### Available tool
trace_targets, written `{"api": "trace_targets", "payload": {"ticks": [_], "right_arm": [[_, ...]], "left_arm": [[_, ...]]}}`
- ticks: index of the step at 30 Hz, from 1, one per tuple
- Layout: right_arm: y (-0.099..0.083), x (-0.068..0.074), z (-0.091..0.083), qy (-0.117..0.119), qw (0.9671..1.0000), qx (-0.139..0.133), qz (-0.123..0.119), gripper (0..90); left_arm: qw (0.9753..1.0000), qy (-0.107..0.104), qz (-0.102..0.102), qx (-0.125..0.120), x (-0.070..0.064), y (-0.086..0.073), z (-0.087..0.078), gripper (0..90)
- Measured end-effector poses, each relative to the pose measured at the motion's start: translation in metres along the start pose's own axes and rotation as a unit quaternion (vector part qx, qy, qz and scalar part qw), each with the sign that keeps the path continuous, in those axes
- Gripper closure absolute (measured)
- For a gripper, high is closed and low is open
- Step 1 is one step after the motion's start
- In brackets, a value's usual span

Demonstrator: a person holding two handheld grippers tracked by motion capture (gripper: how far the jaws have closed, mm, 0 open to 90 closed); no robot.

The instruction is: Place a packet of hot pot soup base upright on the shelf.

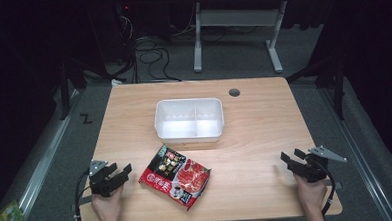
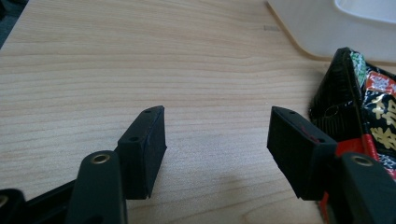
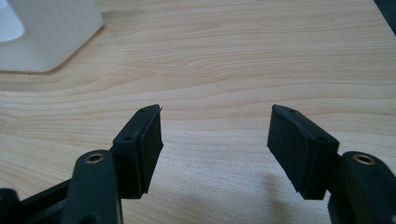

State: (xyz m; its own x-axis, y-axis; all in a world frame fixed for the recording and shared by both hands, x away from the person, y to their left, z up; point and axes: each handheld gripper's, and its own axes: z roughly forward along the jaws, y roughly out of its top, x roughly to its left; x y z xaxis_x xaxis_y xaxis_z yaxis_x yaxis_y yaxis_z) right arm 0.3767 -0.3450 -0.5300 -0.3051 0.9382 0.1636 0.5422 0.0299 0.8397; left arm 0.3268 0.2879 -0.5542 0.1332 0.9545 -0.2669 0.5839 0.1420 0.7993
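1. Grippers sit closest to me, one at each front corner of the table [image 1: 264,122]. My left gripper [image 1: 117,175] rests by the left edge with its jaws spread wide and nothing between them; in the left gripper view the gap [image 2: 217,140] frames bare wood. I read that as a ready stance, wide enough to take a flat packet by its edge.

2. My right gripper [image 1: 292,160] mirrors it at the right front corner, jaws likewise apart and empty, with only wood grain ahead of it in the right gripper view [image 3: 215,140]. It lies well apart from anything, so I judge it is parked out of the way, free to steady things if I need it.

3. Just beyond and to the right of the left gripper lies the noodle packet [image 1: 175,176], flat on the table and turned at an angle. In the left gripper view its dark crimped end [image 2: 357,93] sits just beside the right-hand jaw, not touching as far as I can tell. That nearness suggests the left gripper is the natural one to pick it up.

4. Farther back, mid-table, stands the white container [image 1: 190,133], open-topped with a divider making two empty compartments. It sits just behind the packet, a short carry away, which looks like the intended destination.
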Motion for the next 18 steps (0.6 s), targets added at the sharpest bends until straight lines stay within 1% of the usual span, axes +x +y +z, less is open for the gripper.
{"api": "trace_targets", "payload": {"ticks": [2, 4, 6, 8, 10, 11, 13, 14, 15, 16, 17, 18], "right_arm": [[0.0, -0.001, 0.0, 0.003, 1.0, -0.001, 0.001, 35.7], [0.0, -0.001, 0.0, 0.003, 1.0, 0.001, 0.003, 35.6], [0.0, 0.001, 0.001, -0.002, 1.0, 0.005, 0.0, 35.7], [0.0, 0.001, 0.001, -0.003, 1.0, 0.005, -0.001, 35.7], [0.0, 0.001, 0.001, -0.001, 1.0, 0.006, -0.003, 35.7], [0.0, 0.001, 0.001, 0.0, 1.0, 0.006, -0.003, 35.7], [0.0, 0.0, 0.001, 0.003, 1.0, 0.006, -0.005, 35.7], [0.0, 0.001, 0.001, 0.003, 1.0, 0.007, -0.004, 35.7], [0.001, 0.001, 0.001, 0.003, 0.9999, 0.007, -0.008, 35.7], [0.001, 0.001, 0.001, 0.003, 0.9999, 0.007, -0.008, 35.7], [0.001, 0.001, 0.002, 0.004, 0.9999, 0.01, -0.008, 35.8], [0.001, 0.001, 0.002, 0.004, 0.9999, 0.011, -0.009, 35.8]], "left_arm": [[1.0, 0.001, -0.003, -0.002, 0.001, 0.0, -0.001, 36.7], [1.0, 0.003, -0.002, -0.004, 0.001, 0.0, -0.001, 36.1], [1.0, 0.004, -0.001, -0.004, 0.0, -0.001, -0.002, 34.3], [1.0, 0.002, 0.001, -0.001, 0.0, -0.001, -0.001, 34.3], [1.0, 0.001, 0.003, 0.006, -0.001, 0.0, 0.001, 34.2], [0.9999, 0.004, 0.008, 0.006, -0.003, 0.0, 0.001, 34.2], [0.9994, 0.018, 0.029, 0.003, -0.008, -0.001, 0.0, 33.7], [0.9994, 0.018, 0.029, 0.003, -0.008, -0.001, 0.0, 34.3], [0.999, 0.02, 0.04, 0.003, -0.01, -0.001, 0.0, 34.8], [0.9989, 0.018, 0.044, 0.003, -0.012, -0.001, 0.001, 34.8], [0.9989, 0.01, 0.045, 0.006, -0.014, -0.001, 0.002, 35.0], [0.9989, 0.01, 0.045, 0.006, -0.014, -0.001, 0.002, 35.4]]}}
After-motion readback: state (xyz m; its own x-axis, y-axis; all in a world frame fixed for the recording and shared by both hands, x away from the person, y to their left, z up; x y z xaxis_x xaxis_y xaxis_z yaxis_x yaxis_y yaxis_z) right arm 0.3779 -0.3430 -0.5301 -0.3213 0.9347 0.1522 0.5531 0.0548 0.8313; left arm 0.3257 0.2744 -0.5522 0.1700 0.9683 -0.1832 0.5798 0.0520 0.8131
